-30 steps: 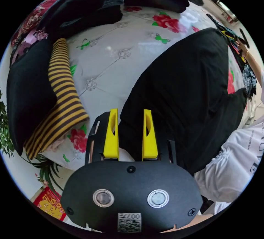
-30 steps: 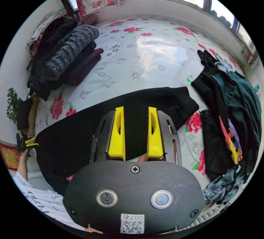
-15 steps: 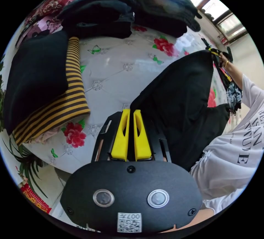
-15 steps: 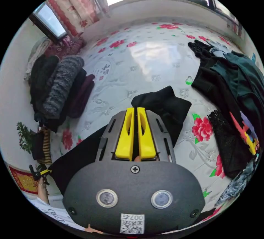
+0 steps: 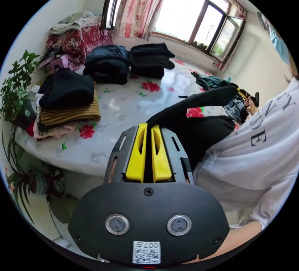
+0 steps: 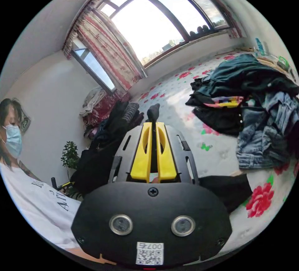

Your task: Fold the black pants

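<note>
Black pants (image 5: 199, 118) lifted taut between both claws.
Left claw (image 5: 149, 127) and right claw (image 6: 153, 124) each clamp an edge; next, bring them together.

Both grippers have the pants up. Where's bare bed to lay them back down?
Bare floral bed lies between the striped stack, the dark folded stacks and the lifted black pants. More bare cover runs toward the window. Crowded: the unfolded heap.

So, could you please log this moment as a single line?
left gripper: shut on black pants | right gripper: shut on black pants | pants stretched between grippers over floral bed | fold not yet made
</note>
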`<state>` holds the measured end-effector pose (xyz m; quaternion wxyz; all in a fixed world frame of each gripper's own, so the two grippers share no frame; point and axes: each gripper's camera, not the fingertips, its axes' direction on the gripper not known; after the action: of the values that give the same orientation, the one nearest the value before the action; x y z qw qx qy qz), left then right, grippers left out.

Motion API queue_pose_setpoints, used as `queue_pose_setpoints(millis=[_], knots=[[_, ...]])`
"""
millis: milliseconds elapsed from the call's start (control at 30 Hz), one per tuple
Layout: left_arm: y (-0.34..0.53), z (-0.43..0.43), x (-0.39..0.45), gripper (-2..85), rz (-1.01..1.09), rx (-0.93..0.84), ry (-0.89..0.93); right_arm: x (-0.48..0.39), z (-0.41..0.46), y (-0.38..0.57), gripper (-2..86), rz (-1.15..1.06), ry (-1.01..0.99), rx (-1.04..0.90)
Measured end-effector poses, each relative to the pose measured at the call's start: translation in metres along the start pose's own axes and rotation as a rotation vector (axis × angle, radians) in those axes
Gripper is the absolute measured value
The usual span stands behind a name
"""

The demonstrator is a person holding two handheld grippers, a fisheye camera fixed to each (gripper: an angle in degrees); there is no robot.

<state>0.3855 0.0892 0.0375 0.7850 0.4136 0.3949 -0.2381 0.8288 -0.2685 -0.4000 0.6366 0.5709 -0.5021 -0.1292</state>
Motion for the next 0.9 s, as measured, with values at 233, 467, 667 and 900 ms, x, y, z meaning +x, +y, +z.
queue_pose_setpoints(millis=[233,467,667,900], knots=[[0.096,0.105,0.050,-0.2,-0.046,-0.372,0.063,0.180,-0.077,0.177,1.3,0.518,0.279,-0.225],[0.085,0.099,0.064,-0.3,-0.011,-0.408,-0.017,0.203,-0.101,0.109,3.2,0.484,0.295,-0.152],[0.077,0.086,0.072,-0.4,-0.012,-0.417,-0.065,0.241,-0.059,0.029,1.4,0.456,0.339,-0.252],[0.068,0.054,0.073,-0.3,-0.034,-0.408,-0.149,0.194,-0.129,-0.062,0.0,0.222,0.110,-0.017]])
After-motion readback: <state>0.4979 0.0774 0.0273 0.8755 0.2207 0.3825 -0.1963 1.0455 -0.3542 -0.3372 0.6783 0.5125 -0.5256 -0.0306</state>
